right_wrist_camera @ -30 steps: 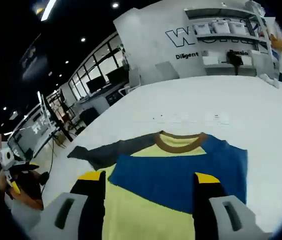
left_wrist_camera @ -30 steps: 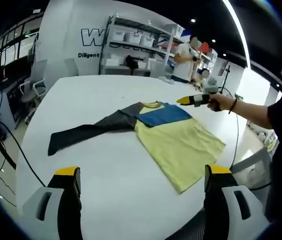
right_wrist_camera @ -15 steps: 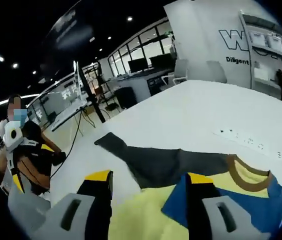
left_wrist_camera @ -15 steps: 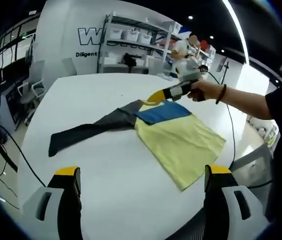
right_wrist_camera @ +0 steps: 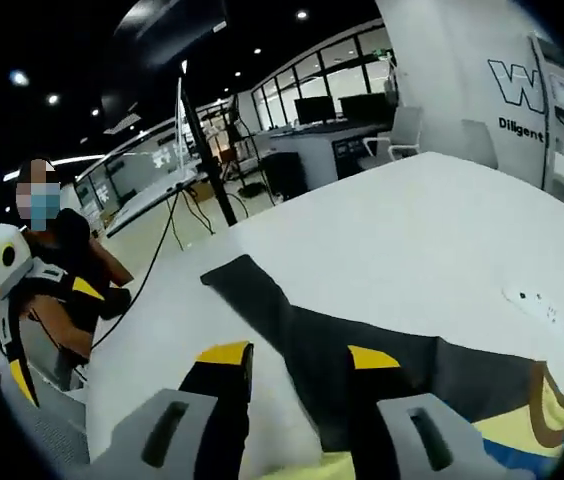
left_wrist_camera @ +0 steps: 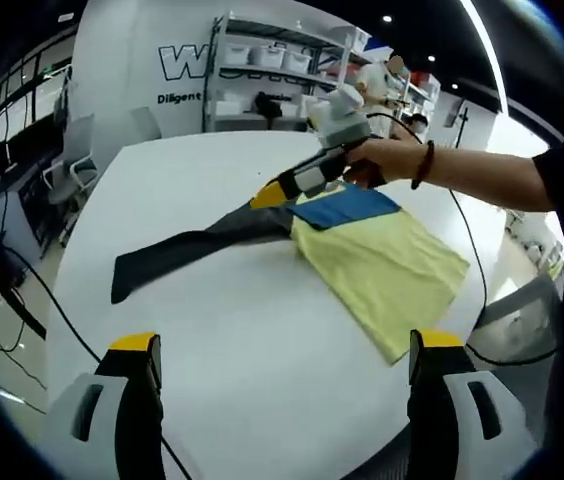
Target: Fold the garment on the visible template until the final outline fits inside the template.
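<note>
White and broad, the worktop (left_wrist_camera: pixel 232 330) sits in an open-plan hall with shelving and lettered walls behind it. One garment (left_wrist_camera: pixel 362 255) lies flat near the worktop's middle: a long-sleeved shirt with a pale yellow body, a blue chest panel, a brown collar band and one dark grey sleeve (left_wrist_camera: pixel 177 255) stretched out straight to the side. In the left gripper view, the left hand-held gripper (left_wrist_camera: pixel 282 350) hovers over bare worktop, near the garment, its two yellow-tipped jaws wide apart. The right hand-held gripper (right_wrist_camera: pixel 287 355), held in a person's hand (left_wrist_camera: pixel 377 160), reaches over the sleeve where it meets the shoulder, its jaws apart with dark fabric between them. No template outline can be made out.
</note>
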